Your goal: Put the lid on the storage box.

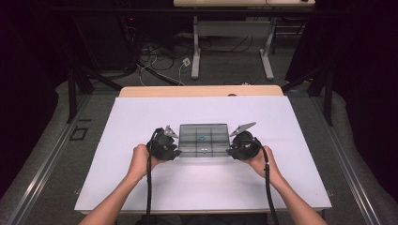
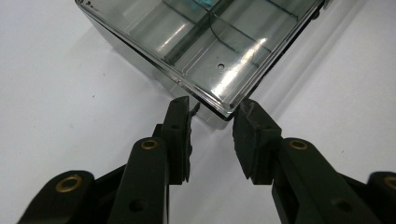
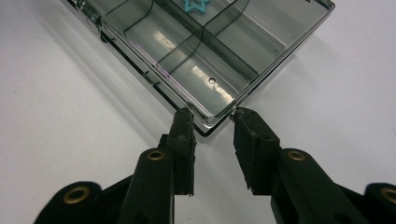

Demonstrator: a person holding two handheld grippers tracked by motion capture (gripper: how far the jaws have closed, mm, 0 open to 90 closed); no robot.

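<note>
A shallow rectangular box (image 1: pixel 203 139) of smoky clear plastic is seen at the centre of the high view, lying flat on a white table (image 1: pixel 141 183). Its inside is split by thin walls into a grid of compartments, and a small teal star-shaped piece (image 3: pixel 195 5) is seen in one of them near the middle. A glossy lid is closed over it, with bright reflections across it. The left gripper (image 2: pixel 212 112) is held at the box's lower left corner, its jaws parted on either side of that corner, their tips just at the edge; whether they touch it cannot be told. The right gripper (image 3: pixel 212 114) is set the same way at the lower right corner, jaws apart and not clenched. The table top is matte and plain, with a pale wooden edge at its far side. Beyond it, at the top of the frame, grey carpet, loose cables (image 1: pixel 155 58) and the white legs of another desk (image 1: pixel 196 51) are seen.
</note>
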